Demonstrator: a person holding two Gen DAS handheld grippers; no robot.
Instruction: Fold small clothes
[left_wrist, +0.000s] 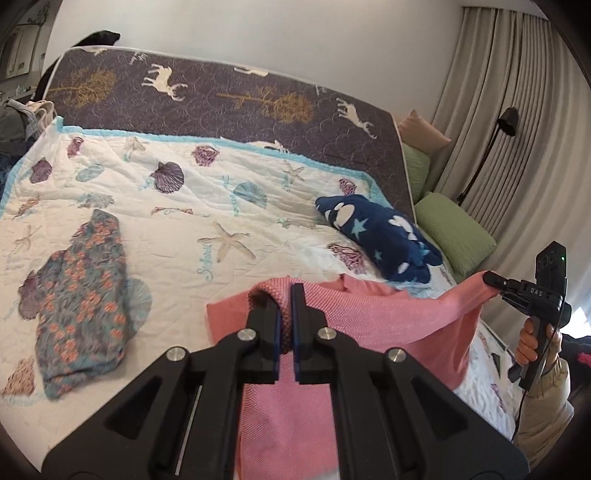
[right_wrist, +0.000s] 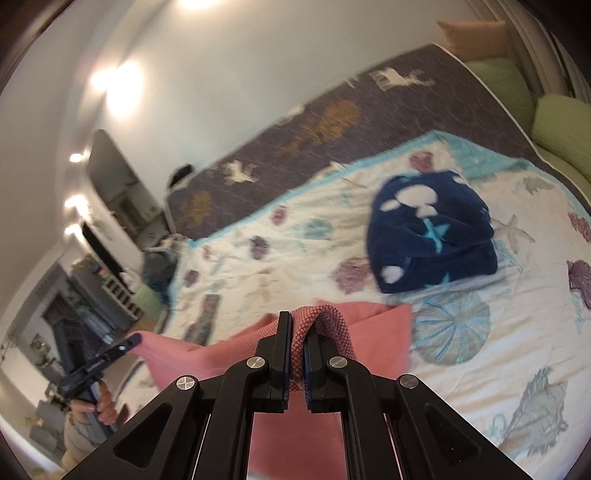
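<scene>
Both grippers are pinching the pink knit garment (left_wrist: 369, 317) by an edge, left gripper (left_wrist: 284, 314) and right gripper (right_wrist: 297, 343) each clamping down on a bunched bit so it's hanging stretched between them over the seashell quilt (left_wrist: 207, 206). Looks like they're spreading it flat for folding, clear of the floral piece (left_wrist: 81, 295) and navy star fleece (right_wrist: 432, 232).

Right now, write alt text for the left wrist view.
The left hand-held gripper is shut on a pink garment, which the right hand-held gripper pinches at its far corner. On the quilt lie floral and navy clothes.
</scene>
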